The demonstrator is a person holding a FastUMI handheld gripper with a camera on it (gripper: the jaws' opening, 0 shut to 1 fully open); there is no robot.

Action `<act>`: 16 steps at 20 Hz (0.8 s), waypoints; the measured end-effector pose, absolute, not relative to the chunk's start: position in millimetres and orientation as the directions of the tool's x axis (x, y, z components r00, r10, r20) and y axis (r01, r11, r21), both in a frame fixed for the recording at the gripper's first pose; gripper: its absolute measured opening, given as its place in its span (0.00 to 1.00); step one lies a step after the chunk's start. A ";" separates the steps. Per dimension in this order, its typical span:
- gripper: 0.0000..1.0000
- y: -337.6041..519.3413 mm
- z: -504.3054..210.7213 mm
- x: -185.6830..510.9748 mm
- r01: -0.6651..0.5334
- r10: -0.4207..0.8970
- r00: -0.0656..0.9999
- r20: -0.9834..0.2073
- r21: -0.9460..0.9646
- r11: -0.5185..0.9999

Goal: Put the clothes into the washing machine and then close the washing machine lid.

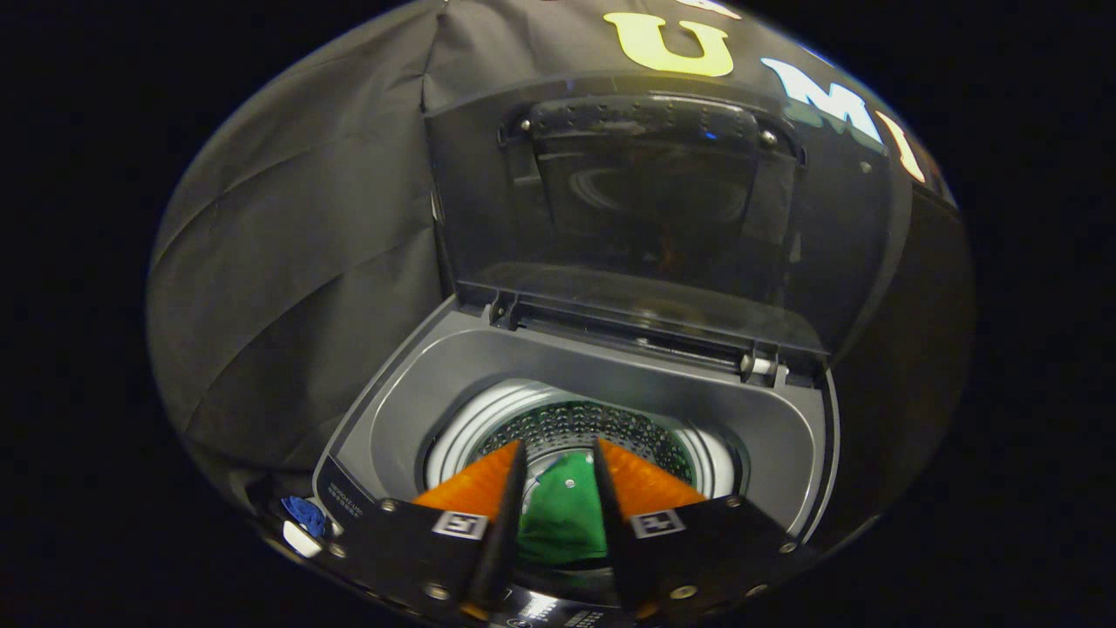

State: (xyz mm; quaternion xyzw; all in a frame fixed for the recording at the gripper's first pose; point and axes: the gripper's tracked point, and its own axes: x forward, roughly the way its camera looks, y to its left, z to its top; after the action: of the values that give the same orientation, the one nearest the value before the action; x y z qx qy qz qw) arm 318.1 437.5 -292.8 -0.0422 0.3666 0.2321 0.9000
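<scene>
The washing machine (610,384) stands with its top open, and its dark lid (645,201) is raised upright against the booth wall. My gripper (559,449) hovers over the round drum (575,427), fingers pointing down into it. A green garment (562,515) lies in the drum, seen through the gap between my fingers. The fingers stand apart and neither presses on the cloth. Perforated drum wall shows just beyond the fingertips.
The machine's grey top rim (392,419) surrounds the drum opening. A small blue item (305,515) sits by the machine's near left corner. The lid's hinges (758,365) run along the back edge. Black cloth wall (296,262) closes in behind and to the left.
</scene>
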 end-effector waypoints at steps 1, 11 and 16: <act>0.65 436.0 -288.6 319.4 -0.450 0.381 0.636 -0.671 0.079 0.890; 0.96 437.7 -216.2 325.9 -0.453 0.417 0.760 -0.498 0.054 0.890; 0.96 437.8 -144.8 336.9 -0.464 0.443 0.839 -0.316 0.011 0.886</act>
State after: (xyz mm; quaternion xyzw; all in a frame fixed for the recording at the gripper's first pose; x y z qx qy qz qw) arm 336.9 437.8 -144.8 -0.0331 0.1565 0.2366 0.9584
